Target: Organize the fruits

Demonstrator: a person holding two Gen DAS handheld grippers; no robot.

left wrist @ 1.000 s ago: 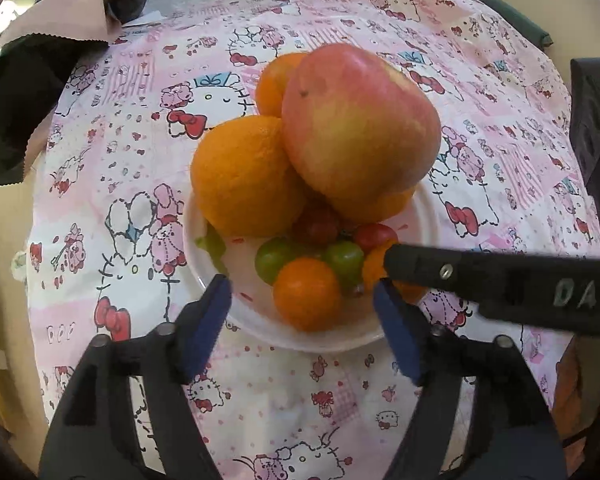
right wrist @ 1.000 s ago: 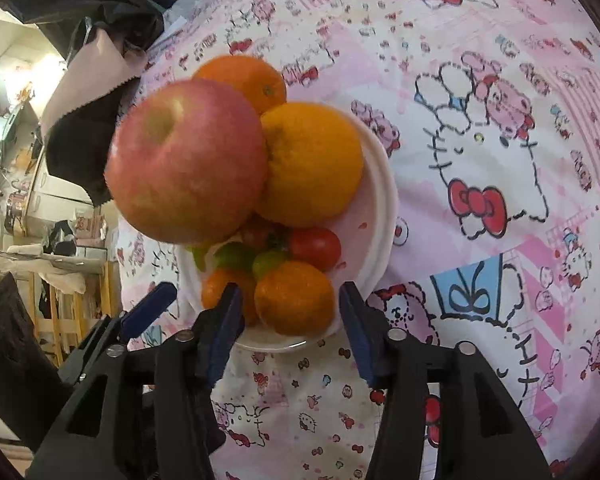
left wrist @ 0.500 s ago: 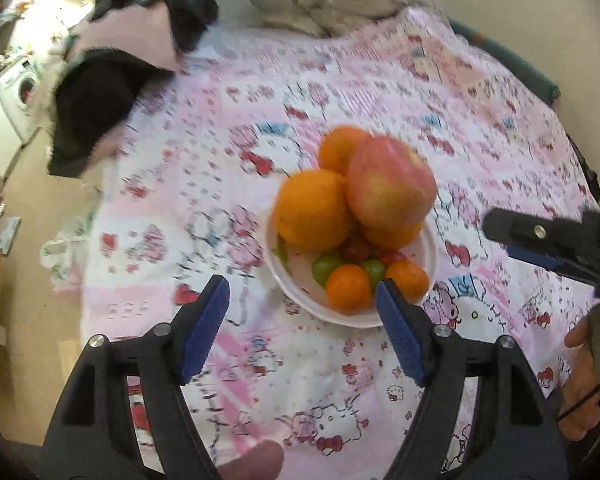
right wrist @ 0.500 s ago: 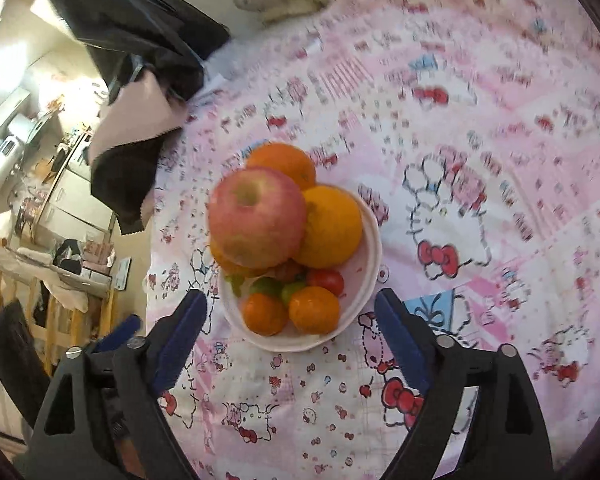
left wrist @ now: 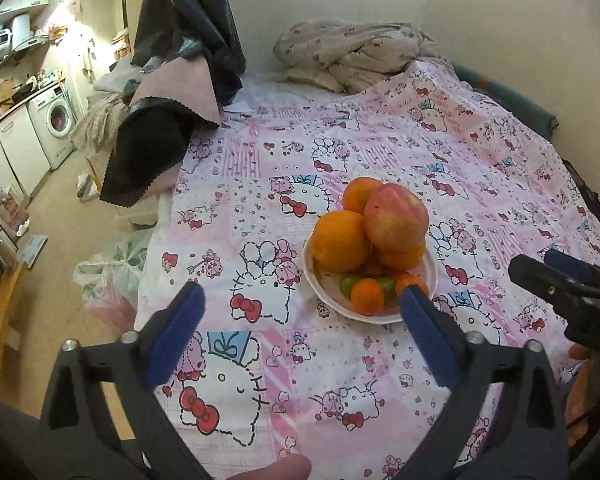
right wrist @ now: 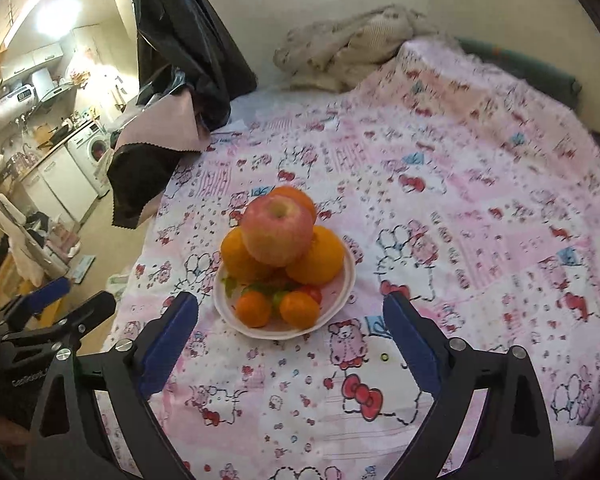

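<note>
A white plate point(left wrist: 430, 280) sits mid-frame on the pink cartoon-print sheet point(left wrist: 380, 152), heaped with 1 apple point(left wrist: 396, 216) on top of big oranges point(left wrist: 338, 240), plus small tangerines point(left wrist: 367, 295) and green fruits at the front. The left gripper point(left wrist: 300, 320) and the right gripper point(right wrist: 290, 320) are both opening wide with nothing between their blue pads, clear of the plate. Dark cloth point(left wrist: 148, 152) hangs at upper left.
</note>
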